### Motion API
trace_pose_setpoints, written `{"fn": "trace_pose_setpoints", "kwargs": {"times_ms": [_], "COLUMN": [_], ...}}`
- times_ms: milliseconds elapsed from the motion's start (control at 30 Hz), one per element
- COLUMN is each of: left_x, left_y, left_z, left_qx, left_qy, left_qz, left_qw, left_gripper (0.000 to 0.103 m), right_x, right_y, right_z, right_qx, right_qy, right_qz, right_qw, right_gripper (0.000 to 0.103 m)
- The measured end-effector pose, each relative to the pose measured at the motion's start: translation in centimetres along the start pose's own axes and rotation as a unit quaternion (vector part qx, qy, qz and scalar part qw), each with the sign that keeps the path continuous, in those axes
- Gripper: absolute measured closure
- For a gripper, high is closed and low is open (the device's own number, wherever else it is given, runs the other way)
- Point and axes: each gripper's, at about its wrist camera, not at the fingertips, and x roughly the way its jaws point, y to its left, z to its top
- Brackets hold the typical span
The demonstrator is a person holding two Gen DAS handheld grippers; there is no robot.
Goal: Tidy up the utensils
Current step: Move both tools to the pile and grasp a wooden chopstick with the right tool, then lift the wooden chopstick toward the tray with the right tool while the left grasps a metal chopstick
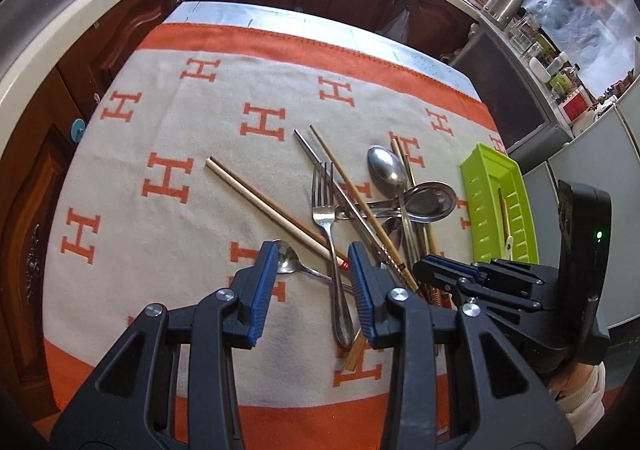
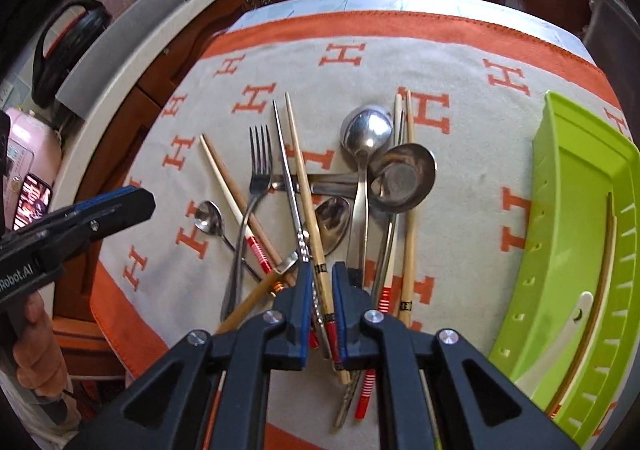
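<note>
Held the left tongs (image 1: 316, 278) released above the fork (image 1: 324, 209) on the H-patterned cloth (image 1: 168, 129) over the counter (image 1: 240, 11). Clenched the right tongs (image 2: 322, 306) on a bamboo chopstick (image 2: 297, 145) in the heap mid-cloth, with a steel chopstick (image 2: 283, 153) alongside and a large spoon (image 2: 366, 129) just right. Found the green tray (image 2: 552, 209) far right, holding one chopstick (image 2: 608, 234) and a white spoon (image 2: 560, 346).
</note>
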Motion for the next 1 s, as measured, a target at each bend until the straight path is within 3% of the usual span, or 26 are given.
{"fn": "trace_pose_setpoints", "kwargs": {"times_ms": [600,1000], "left_x": [3.1,6.4], "left_y": [0.3,-2.0], "left_z": [1.1,3.3], "left_qx": [-0.018,-0.054], "left_qy": [0.026,0.056], "left_qz": [-0.029,-0.057], "left_qw": [0.9991,0.9953], "left_gripper": [0.070,0.083], "right_x": [2.9,-1.8], "right_y": [1.1,-0.1], "right_z": [1.1,0.3], "right_qx": [-0.048,-0.015], "right_qy": [0.039,-0.031], "right_qz": [-0.035,-0.011], "right_qw": [0.997,0.999], "right_gripper": [0.095,0.096]}}
